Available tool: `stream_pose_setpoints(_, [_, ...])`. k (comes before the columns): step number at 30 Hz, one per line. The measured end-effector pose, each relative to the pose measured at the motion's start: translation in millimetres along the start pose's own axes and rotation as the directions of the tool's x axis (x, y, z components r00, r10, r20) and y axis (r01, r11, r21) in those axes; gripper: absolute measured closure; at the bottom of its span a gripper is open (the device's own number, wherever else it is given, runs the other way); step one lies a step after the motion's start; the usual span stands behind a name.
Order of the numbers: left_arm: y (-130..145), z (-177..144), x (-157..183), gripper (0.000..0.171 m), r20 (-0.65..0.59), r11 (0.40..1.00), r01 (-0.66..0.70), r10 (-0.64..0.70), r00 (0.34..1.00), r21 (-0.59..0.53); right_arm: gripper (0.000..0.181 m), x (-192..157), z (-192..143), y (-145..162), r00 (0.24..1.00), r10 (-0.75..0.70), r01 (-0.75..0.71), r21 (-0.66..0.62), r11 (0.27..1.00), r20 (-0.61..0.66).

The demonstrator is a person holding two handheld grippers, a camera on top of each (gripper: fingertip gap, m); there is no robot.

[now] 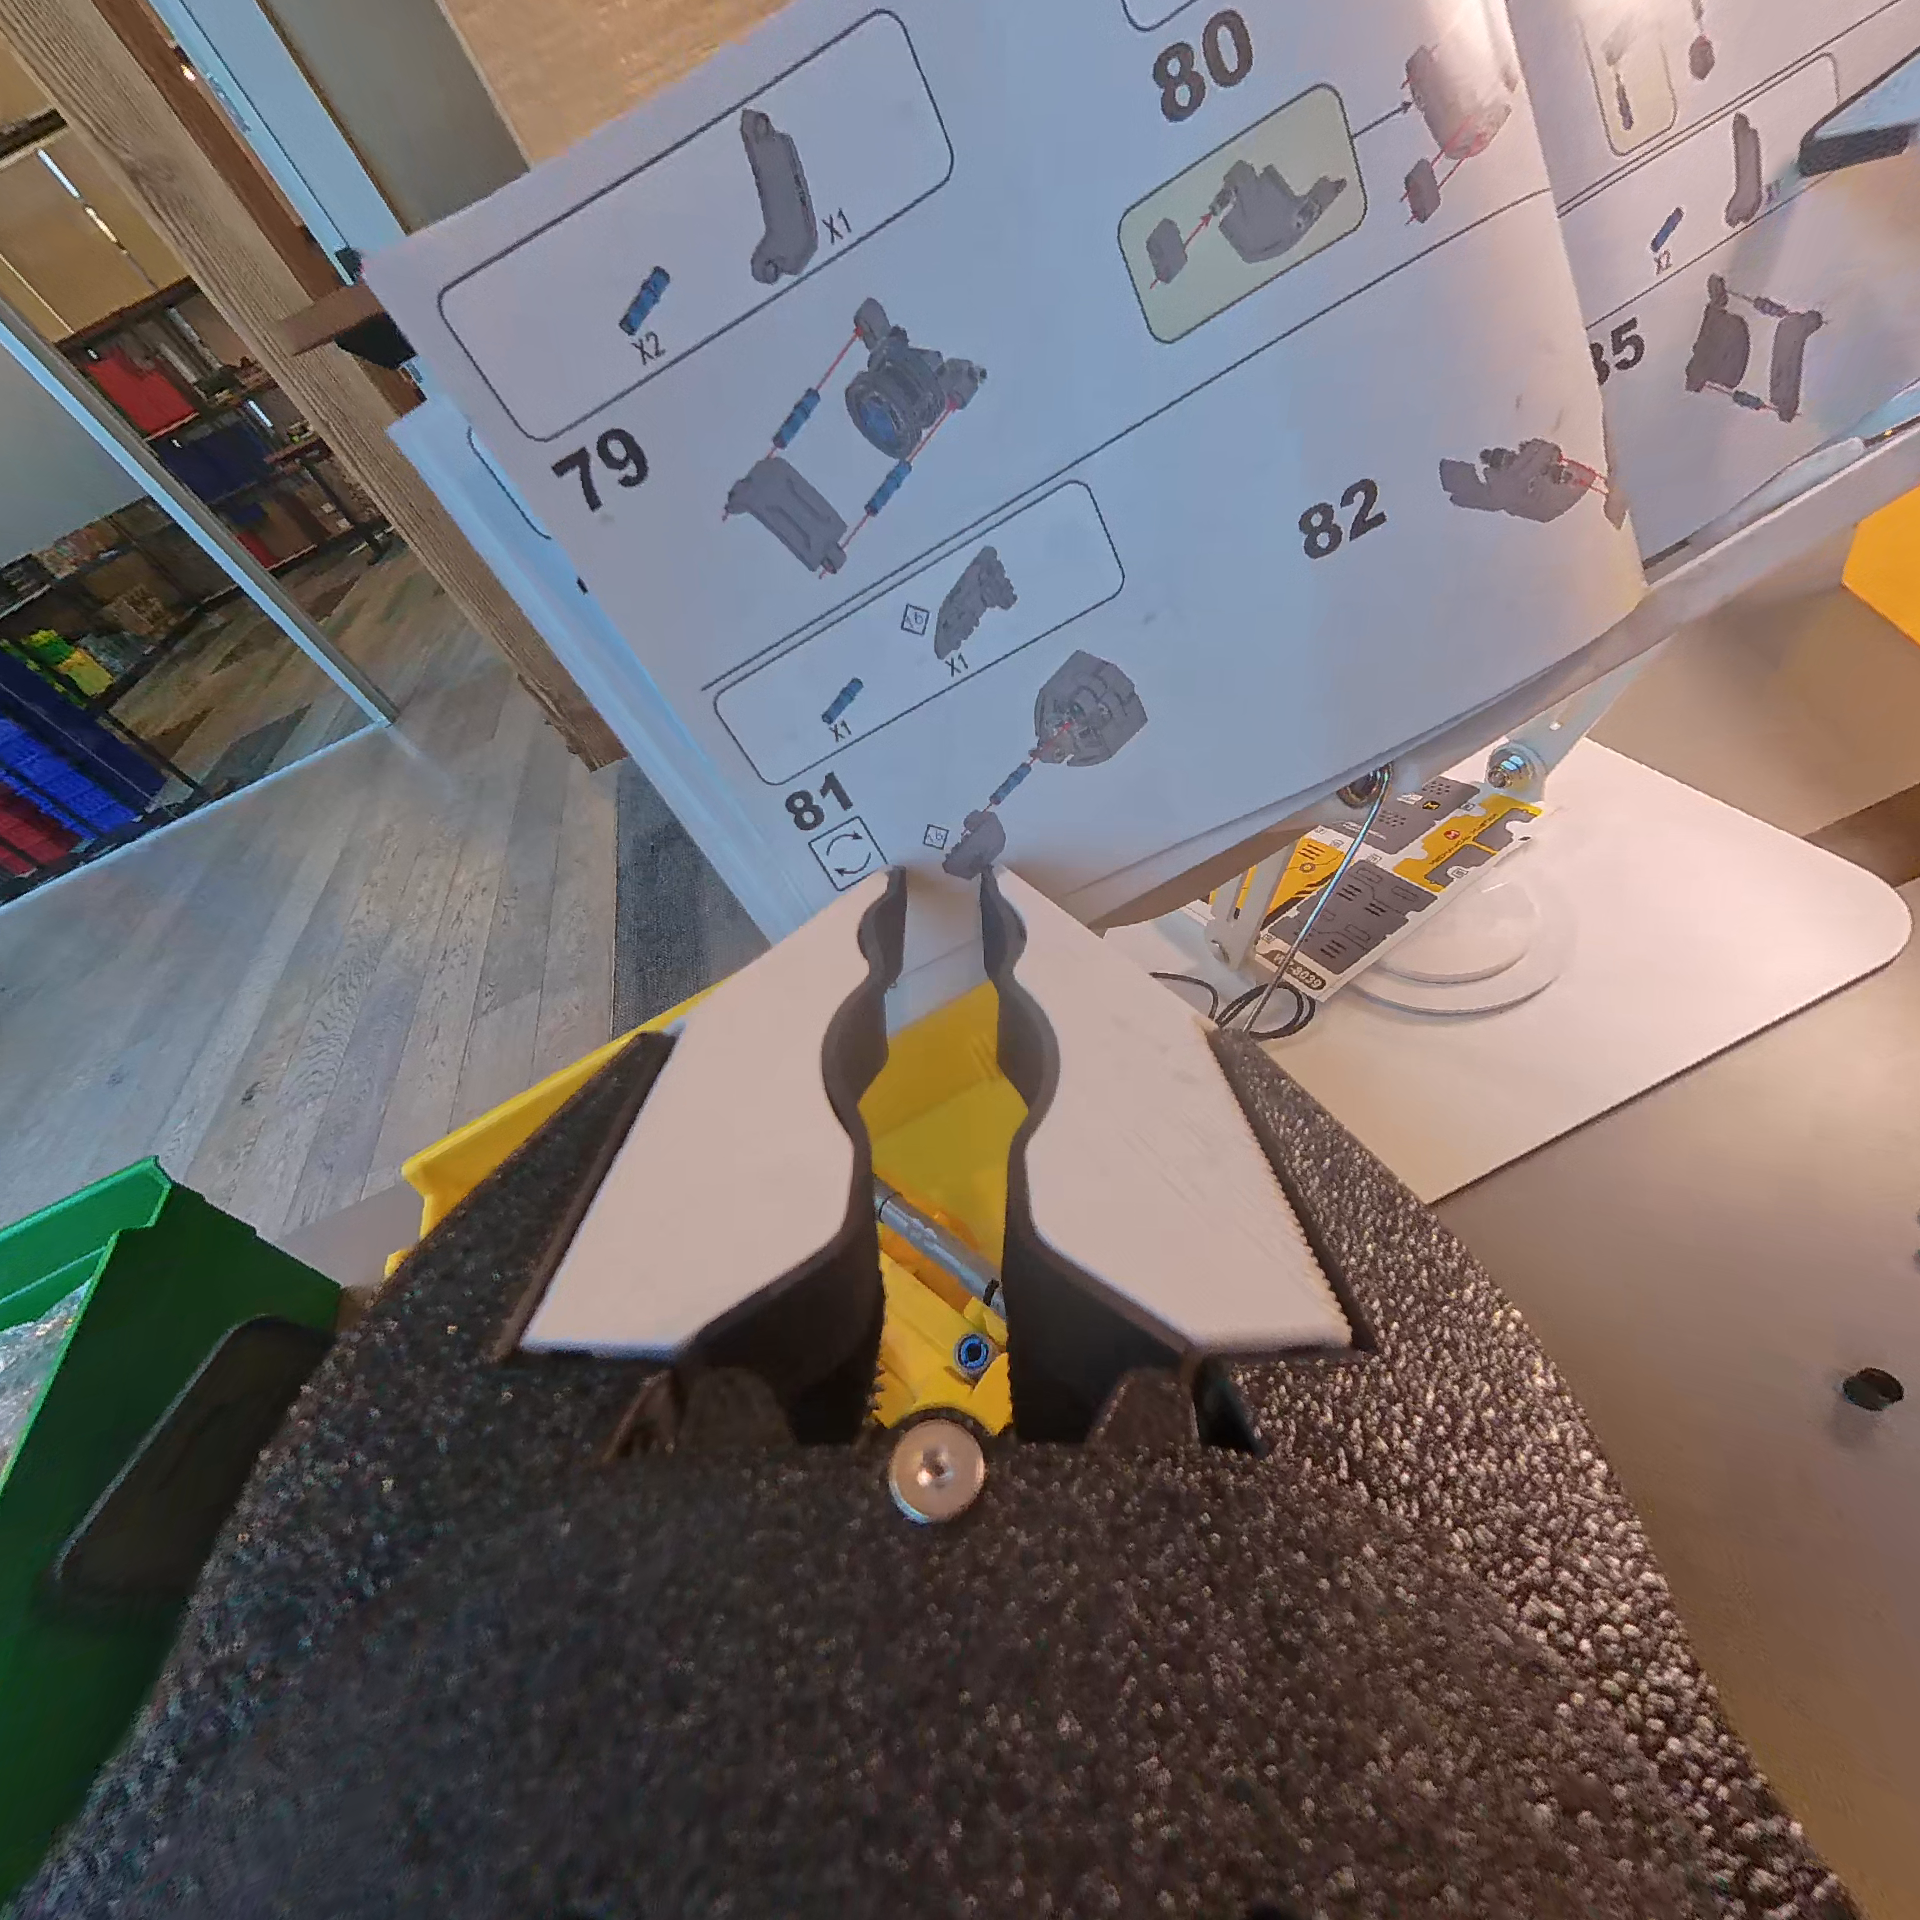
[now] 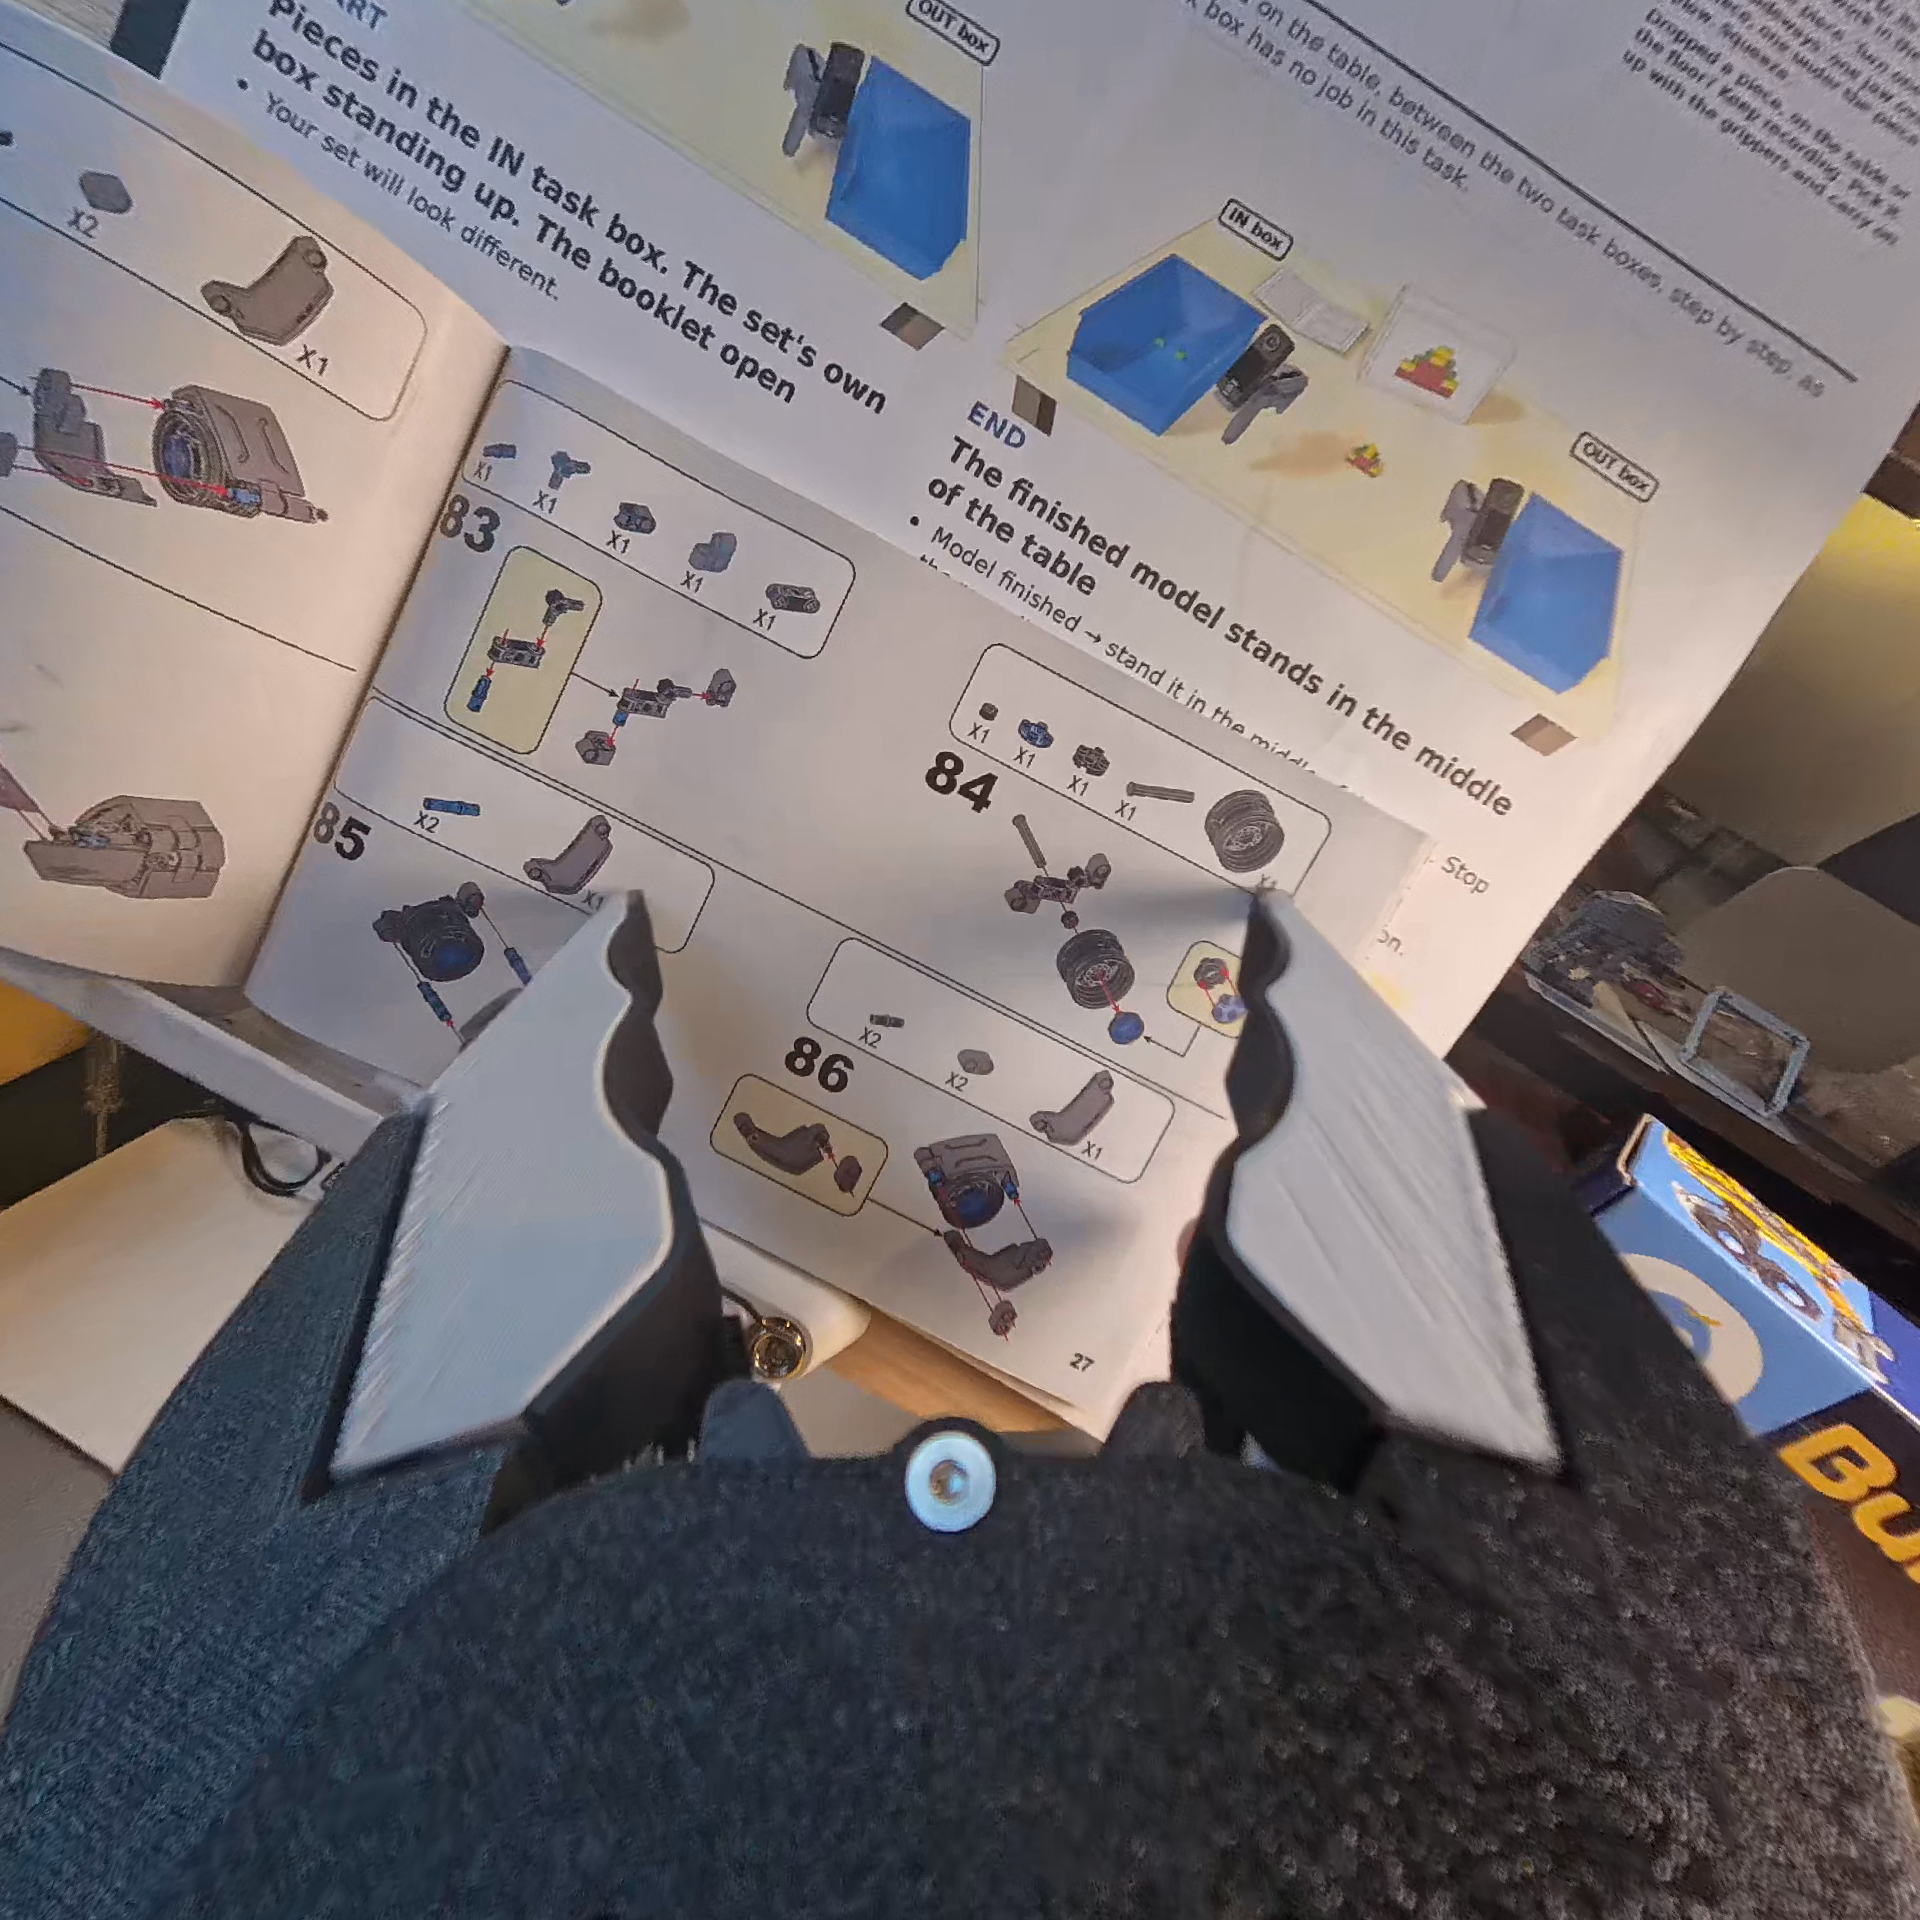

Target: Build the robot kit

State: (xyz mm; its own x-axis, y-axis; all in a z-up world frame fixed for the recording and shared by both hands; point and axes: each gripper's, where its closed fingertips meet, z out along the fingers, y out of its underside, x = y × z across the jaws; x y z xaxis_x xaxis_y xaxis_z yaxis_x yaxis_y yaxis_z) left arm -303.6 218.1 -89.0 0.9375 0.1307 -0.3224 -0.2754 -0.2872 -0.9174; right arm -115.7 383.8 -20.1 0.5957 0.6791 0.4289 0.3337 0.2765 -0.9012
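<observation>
Left claw [image 1: 940,878] is nearly closed, a narrow gap between the tips; whether it grips the yellow model [image 1: 935,1320] seen between its fingers I cannot tell. That model, with a metal rod [image 1: 920,1226] slanting across it, sits low in the gap, close to the claw base. Right claw [image 2: 940,904] is wide open, holding nothing, aimed at the booklet [image 2: 831,831]. Booklet stands open on a white stand [image 1: 1558,935] straight ahead of both claws, nearer the right one. One yellow bin [image 1: 457,1174] under the left claw, one green bin [image 1: 125,1351] to its left. One blue box [image 2: 1745,1299] on the worktop [image 1: 1662,1403] at right. One printed sheet [image 2: 1247,312] behind the booklet.
</observation>
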Motion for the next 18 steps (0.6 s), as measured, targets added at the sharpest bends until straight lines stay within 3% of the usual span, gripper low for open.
stream_pose_setpoints(6, [-0.2, 0.8, 0.2, 0.158, 0.008, 1.0, 0.005, -0.005, 1.0, 0.0, 0.129, 3.0, -9.2, 2.9, 0.999, -0.007, 0.006, 0.01, 1.0, 0.041])
stream_pose_setpoints(8, [0.1, 0.5, 0.5, 0.158, 0.009, 1.0, 0.003, -0.003, 1.0, -0.003, 0.114, 5.5, -12.6, 1.6, 0.998, -0.018, 0.018, -0.001, 1.0, 0.062])
stream_pose_setpoints(9, [0.3, 0.3, 0.5, 0.158, 0.009, 1.0, 0.001, -0.001, 1.0, -0.004, 0.09, 10.3, -12.8, -0.9, 0.999, -0.017, 0.017, 0.002, 1.0, 0.049])
stream_pose_setpoints(11, [0.3, 0.4, 0.7, 0.158, 0.008, 1.0, 0.003, -0.003, 1.0, -0.003, 0.067, 14.8, -9.7, -1.9, 0.999, 0.005, -0.005, -0.006, 1.0, 0.051])
stream_pose_setpoints(14, [-0.3, 1.3, 0.5, 0.158, 0.01, 1.0, 0.005, -0.005, 1.0, -0.004, 0.054, 9.3, -0.3, 6.6, 0.995, -0.084, 0.086, -0.049, 0.995, 0.048])
stream_pose_setpoints(18, [-0.5, 1.8, 0.9, 0.158, 0.009, 1.0, 0.002, -0.002, 1.0, -0.002, 0.057, 6.8, 1.4, 6.2, 0.997, -0.068, 0.07, -0.04, 0.997, 0.039])
